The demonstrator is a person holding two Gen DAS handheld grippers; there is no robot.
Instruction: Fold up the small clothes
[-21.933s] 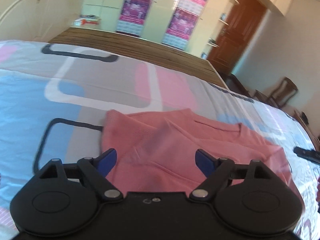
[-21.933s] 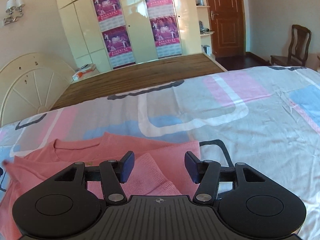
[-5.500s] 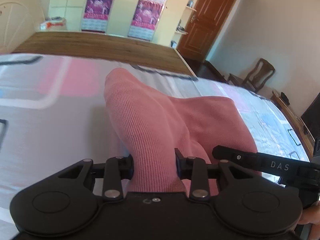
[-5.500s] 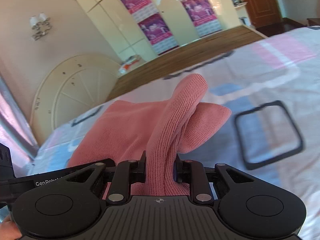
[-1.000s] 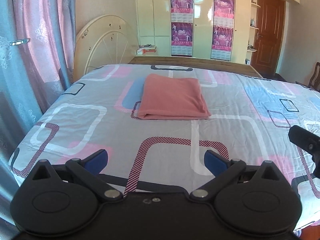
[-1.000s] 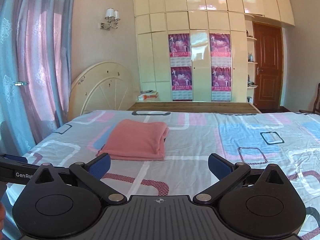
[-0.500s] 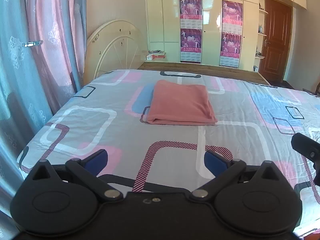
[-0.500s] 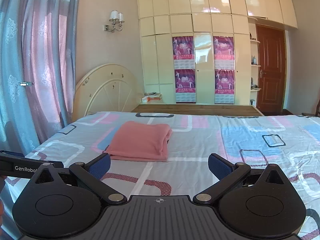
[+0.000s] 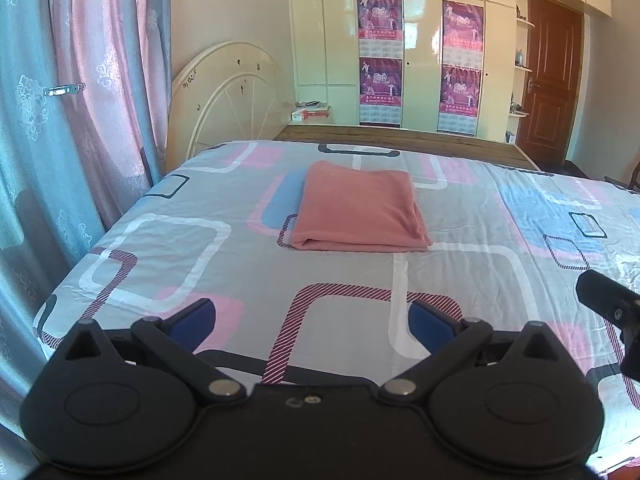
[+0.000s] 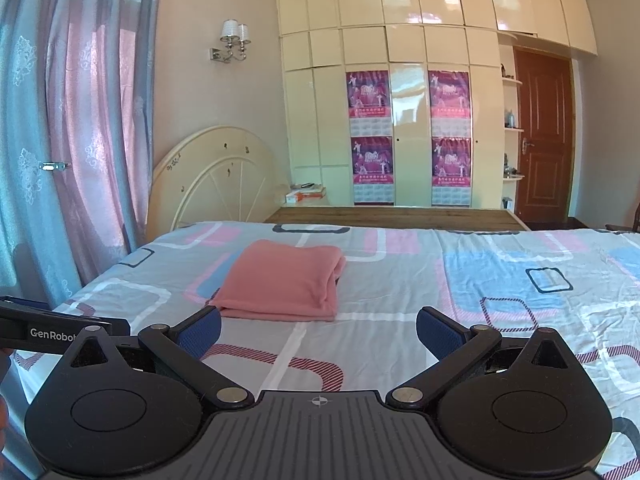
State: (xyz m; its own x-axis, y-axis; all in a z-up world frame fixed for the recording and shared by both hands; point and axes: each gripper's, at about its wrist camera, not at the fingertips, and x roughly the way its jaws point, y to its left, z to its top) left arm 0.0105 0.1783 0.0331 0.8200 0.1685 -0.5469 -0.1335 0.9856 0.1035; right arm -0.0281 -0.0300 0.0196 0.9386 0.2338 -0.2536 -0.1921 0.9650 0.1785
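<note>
Item: salmon-pink knitted garment point(image 9: 360, 210), small, soft ribbed fabric, folded into a compact flat rectangle of several layers, the stacked fold edges facing the cameras. Location: on the bed point(image 9: 200, 264), upon a grey sheet printed with pink, blue and white rounded rectangles, toward the headboard half and somewhat left of the middle; nothing touches it. Condition: edges roughly square, top face smooth, one side slightly rounded where the layers turn in the right wrist view point(image 10: 286, 280). Change noted: a few seconds ago both tongs were clamped on raised folds of this cloth close to the lenses; half a second ago the garment already lay as now, with the view only drawn a little further back since. Left tongs point(image 9: 312, 322): blue-padded tips spread wide, released, empty, held over the foot end of the bed well apart from the garment. Right tongs point(image 10: 318, 330): likewise spread, released, empty, also well back. Judgement: the fold appears finished and the withdrawal suggests the task is complete or awaiting another piece; none is visible. Surroundings: cream arched headboard point(image 9: 228, 108), pink and blue curtains point(image 9: 60, 120), cream wardrobe with purple posters point(image 10: 408, 136), brown wooden door point(image 10: 542, 140).
</note>
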